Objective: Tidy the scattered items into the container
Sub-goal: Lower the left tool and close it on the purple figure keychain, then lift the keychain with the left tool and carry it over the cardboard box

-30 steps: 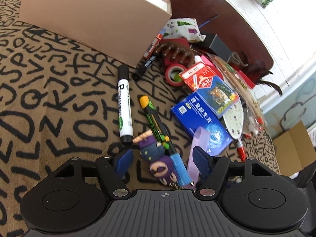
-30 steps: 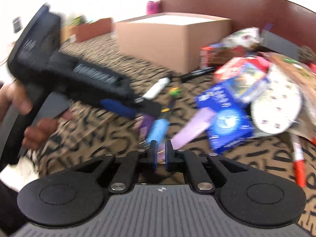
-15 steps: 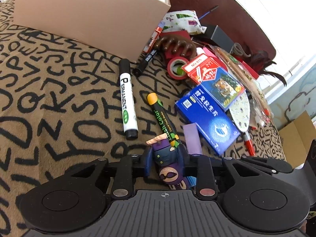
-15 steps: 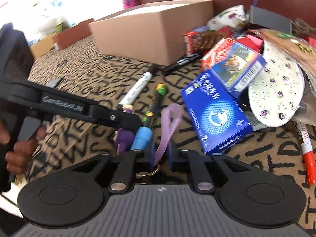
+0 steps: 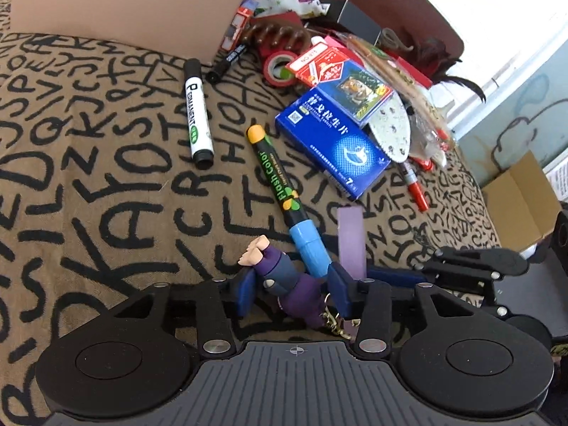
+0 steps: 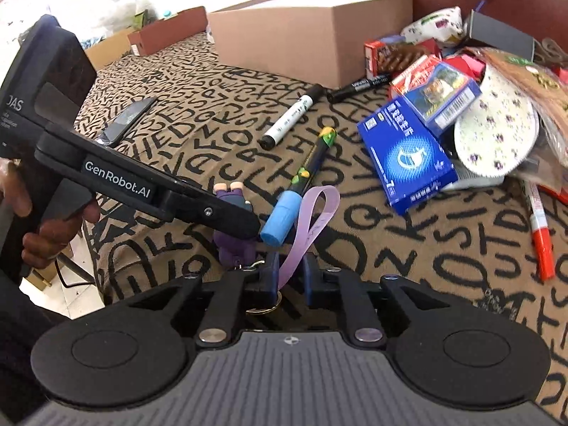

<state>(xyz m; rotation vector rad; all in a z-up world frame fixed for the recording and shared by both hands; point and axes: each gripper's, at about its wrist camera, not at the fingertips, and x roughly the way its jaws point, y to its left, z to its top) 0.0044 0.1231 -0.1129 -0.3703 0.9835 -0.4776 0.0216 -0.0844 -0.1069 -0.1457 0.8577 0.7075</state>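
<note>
A purple figurine keychain with a lilac strap lies on the lettered cloth. My left gripper is shut on the figurine. In the right wrist view the figurine sits under the left gripper's fingers. My right gripper stands around the lilac strap with a narrow gap; the strap runs up between its jaws. The cardboard box stands at the back, also in the left wrist view.
A Flash Color marker, a white permanent marker, a blue medicine box, card boxes, red tape, a red marker and a phone lie on the cloth.
My left gripper closed on the figurine. My right gripper moved in beside it and now brackets the lilac strap, its jaws slightly wider than before.
</note>
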